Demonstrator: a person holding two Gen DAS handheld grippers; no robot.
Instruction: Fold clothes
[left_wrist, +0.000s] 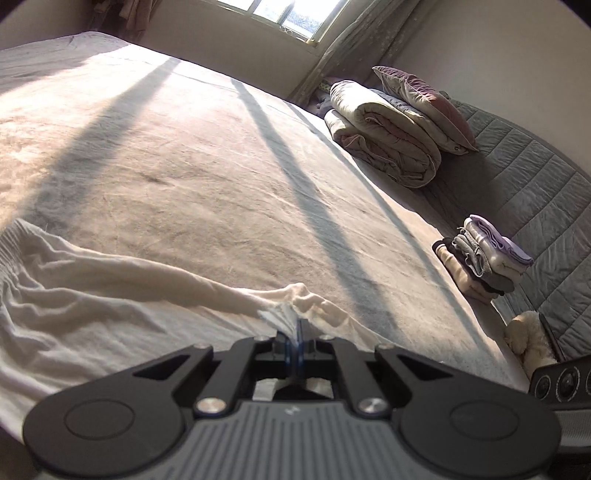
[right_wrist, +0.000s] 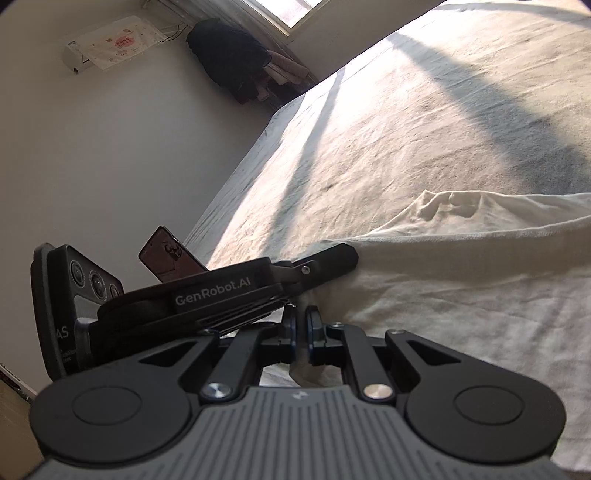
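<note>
A white garment (left_wrist: 85, 295) lies crumpled on the bed (left_wrist: 221, 166), spread from the lower left toward the middle. My left gripper (left_wrist: 295, 332) is shut on a bunched edge of it, and the cloth fans out from between the pads. In the right wrist view the same garment (right_wrist: 461, 277) covers the lower right. My right gripper (right_wrist: 301, 328) is shut on a fold of it, with white cloth showing in the narrow slit between the pads. The left gripper (right_wrist: 347, 258) comes in from the left just beyond, its tip resting on the garment's edge.
Folded quilts with a pillow on top (left_wrist: 388, 140) and a stack of folded clothes (left_wrist: 484, 258) sit at the bed's right side against a grey quilted headboard (left_wrist: 535, 192). A fluffy white item (left_wrist: 528, 339) lies below them. The bed's edge (right_wrist: 236, 177) drops off toward a wall.
</note>
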